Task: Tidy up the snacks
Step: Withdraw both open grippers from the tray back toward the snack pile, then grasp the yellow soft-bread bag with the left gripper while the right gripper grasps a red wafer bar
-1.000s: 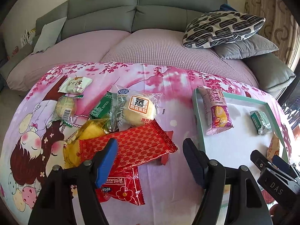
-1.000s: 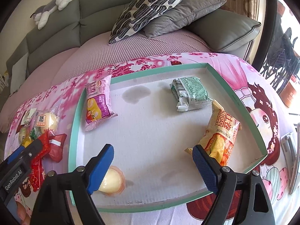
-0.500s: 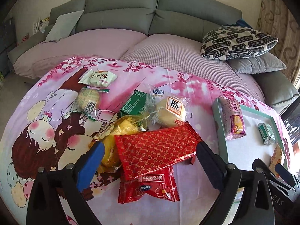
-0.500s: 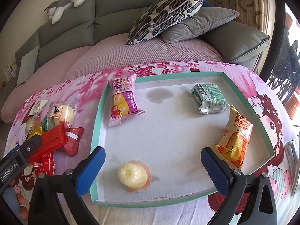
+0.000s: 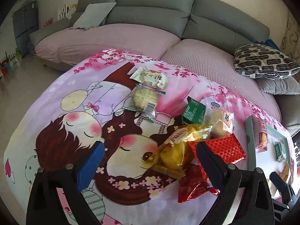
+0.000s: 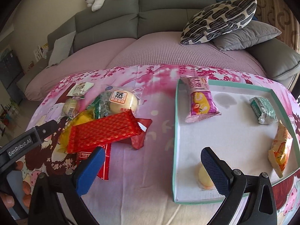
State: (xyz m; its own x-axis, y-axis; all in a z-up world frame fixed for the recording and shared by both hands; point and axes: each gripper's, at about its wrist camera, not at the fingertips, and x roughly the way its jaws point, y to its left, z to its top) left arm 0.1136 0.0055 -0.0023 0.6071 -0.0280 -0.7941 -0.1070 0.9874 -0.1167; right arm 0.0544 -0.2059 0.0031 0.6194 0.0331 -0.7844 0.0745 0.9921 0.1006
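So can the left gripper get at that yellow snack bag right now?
Probably yes: the left gripper is open and empty, and the yellow snack bag lies uncovered just ahead, beside its right finger.

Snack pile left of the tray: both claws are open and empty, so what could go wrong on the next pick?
1. The red wafer pack lies across the yellow bag and other packets; gripping it could drag neighbours along.
2. The left claw already straddles the yellow bag's edge, so closing may catch crinkly film only and slip.
3. The small jelly cup in the tray sits behind the right claw finger and could get knocked.
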